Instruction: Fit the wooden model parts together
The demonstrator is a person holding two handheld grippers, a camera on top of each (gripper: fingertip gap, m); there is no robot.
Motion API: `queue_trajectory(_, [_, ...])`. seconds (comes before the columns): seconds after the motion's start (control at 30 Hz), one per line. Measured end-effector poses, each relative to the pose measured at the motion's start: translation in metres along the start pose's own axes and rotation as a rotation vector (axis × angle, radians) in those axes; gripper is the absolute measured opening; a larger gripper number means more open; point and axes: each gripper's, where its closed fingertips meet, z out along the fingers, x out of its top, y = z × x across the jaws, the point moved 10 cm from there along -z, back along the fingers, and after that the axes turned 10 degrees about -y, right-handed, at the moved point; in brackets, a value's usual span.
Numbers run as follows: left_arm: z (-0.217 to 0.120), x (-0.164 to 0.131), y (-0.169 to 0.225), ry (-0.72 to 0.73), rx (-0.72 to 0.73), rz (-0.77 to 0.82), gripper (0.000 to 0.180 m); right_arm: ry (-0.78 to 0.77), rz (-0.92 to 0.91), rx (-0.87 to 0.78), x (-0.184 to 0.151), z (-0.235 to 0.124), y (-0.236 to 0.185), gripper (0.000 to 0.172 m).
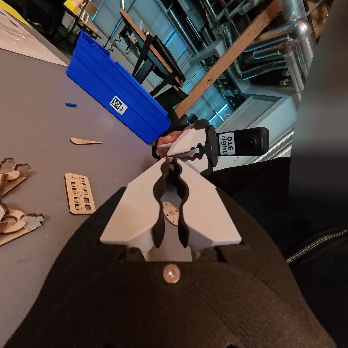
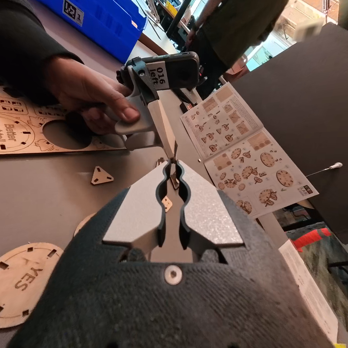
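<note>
Between your two sets of fingers, held up clear of the worktop (image 1: pixel 47 131), sat the small wooden piece (image 1: pixel 170 159). It was so tiny that only a pale sliver showed. Your left gripper (image 1: pixel 169 161) was clenched on it at the very tips. Your right gripper (image 2: pixel 172 161) met it tip to tip from the other side, and its fingers also looked pinched shut on the same piece.

The grip looked marginal. With so little wood between the pads, a slight twist of either wrist could have flicked the piece out or snapped it. If the two grippers pulled apart unevenly, it could have dropped among the loose parts below and been hard to find again.

The left wrist view alone showed the pale edge of the piece. It also showed the slotted wooden strip (image 1: pixel 80 194), the tapered sliver (image 1: pixel 85 141), the small blue peg (image 1: pixel 71 104) and a round wooden disc (image 1: pixel 170 213) lying under your fingers. The blue bin (image 1: pixel 116 84) stood farther back at the worktop's edge.

The right wrist view showed what the left one hid. Your left hand (image 2: pixel 90 105) was wrapped round the trigger, and the open instruction sheet (image 2: pixel 244 150) lay just beyond the tips. A triangular wooden piece (image 2: pixel 101 178) and the large cut-out sheet (image 2: pixel 47 135) were also there. A person (image 2: pixel 235 28) stood past the worktop.
</note>
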Motion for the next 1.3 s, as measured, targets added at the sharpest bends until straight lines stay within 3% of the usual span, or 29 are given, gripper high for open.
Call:
queue_trajectory(0.27, [-0.002, 0.0004, -0.0006, 0.03, -0.07, -0.046, 0.001, 0.05, 0.069, 0.055, -0.0016, -0.0026, 0.0041, 0.003])
queue_trajectory(0.57, [0.0001, -0.0017, -0.0043, 0.003, -0.181, -0.126, 0.001, 0.093, 0.108, 0.127, -0.0047, -0.0044, 0.0062, 0.017])
queue_trajectory(0.8, [0.0033, -0.0028, -0.0039, -0.027, -0.209, -0.138, 0.002, 0.103, 0.083, 0.133, -0.0039, -0.005, 0.0043, 0.004])
queue_trajectory(1.3, [0.0039, -0.0029, -0.0047, -0.026, -0.19, -0.131, 0.002, 0.093, 0.098, 0.147, -0.0054, -0.0046, 0.0059, 0.003])
